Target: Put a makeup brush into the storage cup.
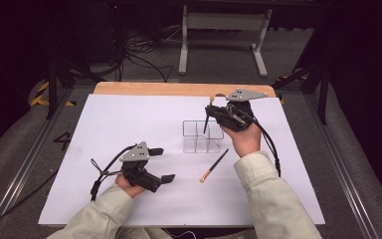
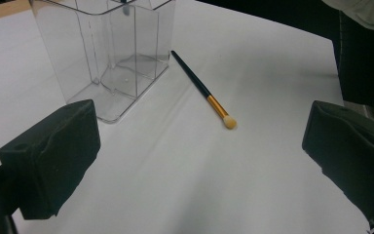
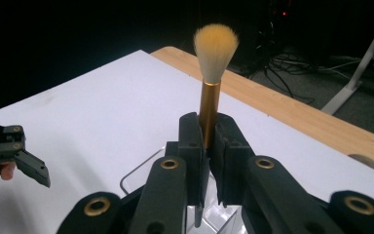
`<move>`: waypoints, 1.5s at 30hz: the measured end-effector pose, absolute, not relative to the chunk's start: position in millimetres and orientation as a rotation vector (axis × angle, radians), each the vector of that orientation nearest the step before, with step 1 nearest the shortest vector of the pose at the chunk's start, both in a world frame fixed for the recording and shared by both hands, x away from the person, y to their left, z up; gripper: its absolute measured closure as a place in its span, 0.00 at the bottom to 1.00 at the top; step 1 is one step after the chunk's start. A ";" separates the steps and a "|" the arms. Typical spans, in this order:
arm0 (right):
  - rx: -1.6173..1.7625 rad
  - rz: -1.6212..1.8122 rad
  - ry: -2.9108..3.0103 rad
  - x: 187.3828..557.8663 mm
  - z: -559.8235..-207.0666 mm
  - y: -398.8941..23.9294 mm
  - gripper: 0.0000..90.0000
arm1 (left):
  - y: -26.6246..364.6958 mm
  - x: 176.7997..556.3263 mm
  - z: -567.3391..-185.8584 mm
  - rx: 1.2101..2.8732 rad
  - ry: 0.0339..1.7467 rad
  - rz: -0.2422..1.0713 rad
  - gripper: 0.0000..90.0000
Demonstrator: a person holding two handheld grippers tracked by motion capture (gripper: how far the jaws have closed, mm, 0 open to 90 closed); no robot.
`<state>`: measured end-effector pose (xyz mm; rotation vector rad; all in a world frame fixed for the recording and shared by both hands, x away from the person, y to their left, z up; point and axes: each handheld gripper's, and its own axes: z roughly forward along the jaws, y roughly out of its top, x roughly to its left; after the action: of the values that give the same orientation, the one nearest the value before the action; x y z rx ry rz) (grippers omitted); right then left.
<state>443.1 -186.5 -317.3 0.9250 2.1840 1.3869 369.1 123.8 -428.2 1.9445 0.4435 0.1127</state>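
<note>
- White table (image 1: 129, 129), with a clear organiser (image 1: 202, 136) at its centre.
- My right gripper (image 3: 205, 139), clamped on a big brush (image 3: 214, 53), hovers above the organiser; I'd keep the handle vertical.
- Left gripper (image 1: 160, 164) rests, jaws apart.
- Small brush (image 2: 202, 90) lies just beside the organiser.

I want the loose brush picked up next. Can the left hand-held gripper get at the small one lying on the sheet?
Probably yes: the left hand-held gripper is open, and the small brush lies flat ahead, apart from the clear organizer.
</note>
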 end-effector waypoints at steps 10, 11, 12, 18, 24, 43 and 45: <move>0.945 1.379 2.216 444.9 -330.2 -185.2 0.93 | 124.1 369.1 -427.9 1.944 0.438 0.110 0.01; 0.946 1.377 2.220 445.0 -331.4 -185.0 0.93 | 124.2 369.1 -427.9 1.942 0.437 0.110 0.01; 0.950 1.377 2.226 445.3 -334.1 -184.5 0.93 | 124.4 369.1 -427.8 1.942 0.436 0.111 0.01; 0.972 1.357 2.249 446.7 -339.9 -184.0 0.93 | 124.4 369.1 -427.8 1.941 0.433 0.106 0.01; 0.982 1.352 2.266 447.3 -344.2 -183.4 0.93 | 124.2 369.3 -427.9 1.941 0.434 0.104 0.01; 0.989 1.362 2.234 443.1 -343.4 -188.1 0.51 | 124.3 369.7 -427.9 1.937 0.433 0.101 0.01; 0.988 1.374 2.220 441.4 -342.3 -191.9 0.40 | 124.7 370.0 -427.8 1.937 0.432 0.103 0.01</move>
<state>441.4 -191.9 -342.3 0.9880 2.2205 1.3736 370.0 124.7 -427.8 1.9369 0.4323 0.1026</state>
